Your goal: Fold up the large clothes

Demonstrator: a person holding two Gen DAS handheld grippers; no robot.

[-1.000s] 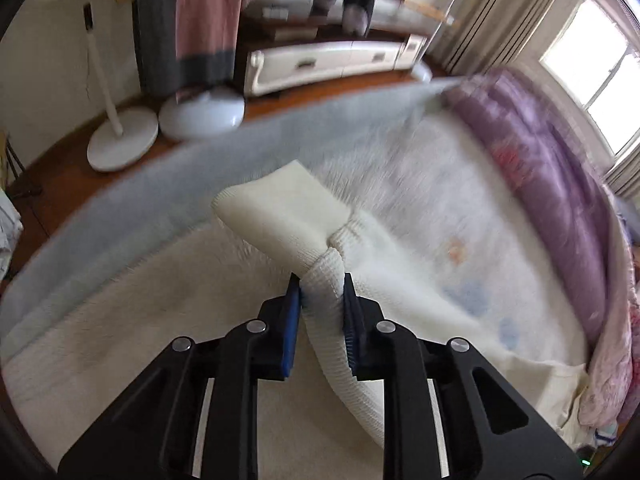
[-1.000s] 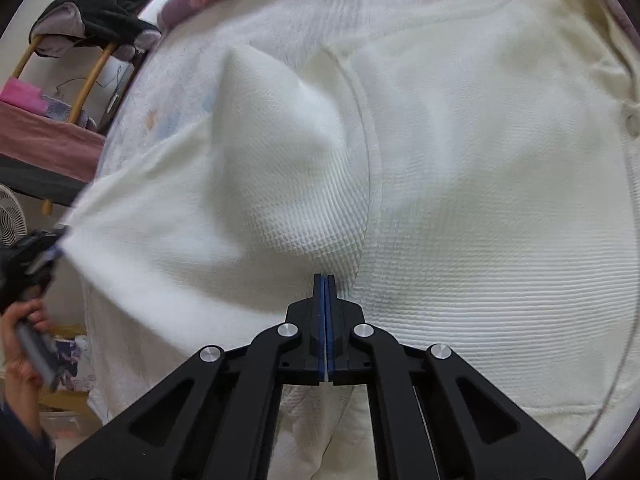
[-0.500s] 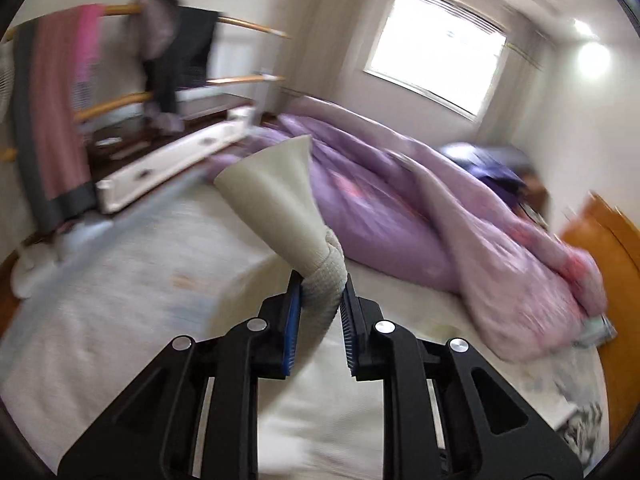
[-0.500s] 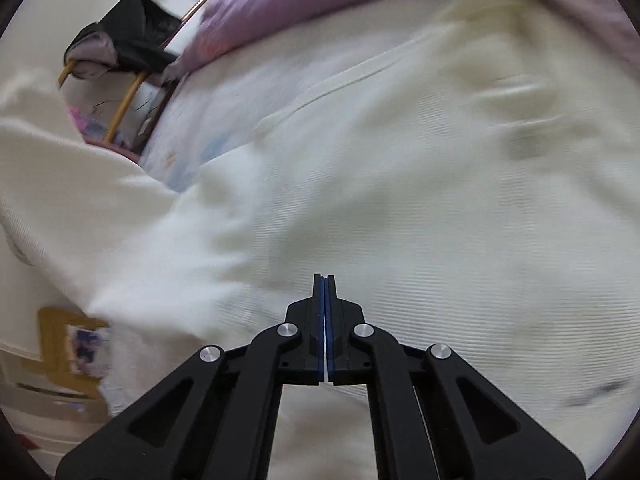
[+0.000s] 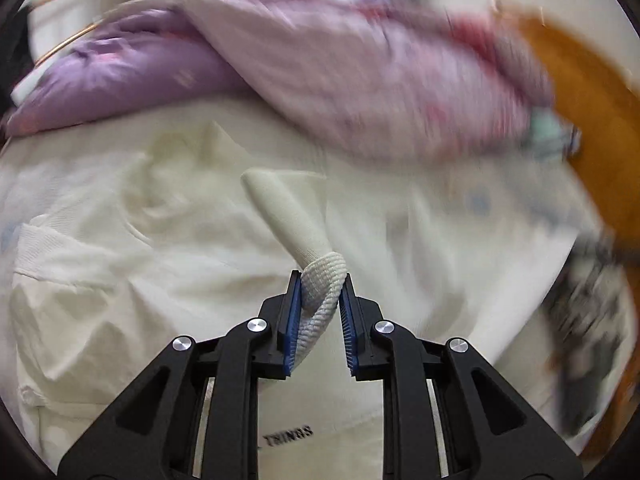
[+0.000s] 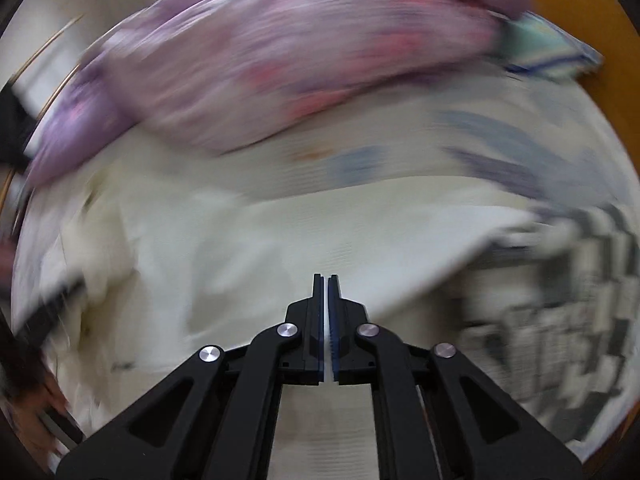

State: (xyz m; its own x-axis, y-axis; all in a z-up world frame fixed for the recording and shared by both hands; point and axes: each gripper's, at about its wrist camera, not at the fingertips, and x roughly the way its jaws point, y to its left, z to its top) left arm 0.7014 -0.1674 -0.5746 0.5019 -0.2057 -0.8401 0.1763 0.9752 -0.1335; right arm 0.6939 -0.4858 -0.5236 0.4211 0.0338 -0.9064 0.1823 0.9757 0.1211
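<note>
A cream knit garment point(image 5: 120, 280) lies spread and rumpled on the bed, with a dark printed word point(image 5: 288, 436) near the bottom of the left wrist view. My left gripper point(image 5: 320, 280) is shut on its ribbed sleeve cuff point(image 5: 326, 270). The sleeve point(image 5: 288, 208) hangs forward over the garment's body. In the blurred right wrist view the same garment point(image 6: 260, 248) lies flat below my right gripper point(image 6: 325, 278). Its jaws are opening by a thin slit. A white sliver shows in the slit, and I cannot tell whether it is cloth between the pads.
A bunched purple and pink quilt point(image 5: 320, 60) point(image 6: 280, 60) lies along the far side of the bed. An orange wooden headboard point(image 5: 592, 92) curves at the right. A black-and-white patterned cloth point(image 6: 560, 320) lies right of the garment. A hand point(image 6: 28, 408) shows at the lower left.
Both views have swung fast from the room side to the quilt and headboard. My left gripper carried the cuff across over the garment's body. A slit has appeared between the right gripper's pads.
</note>
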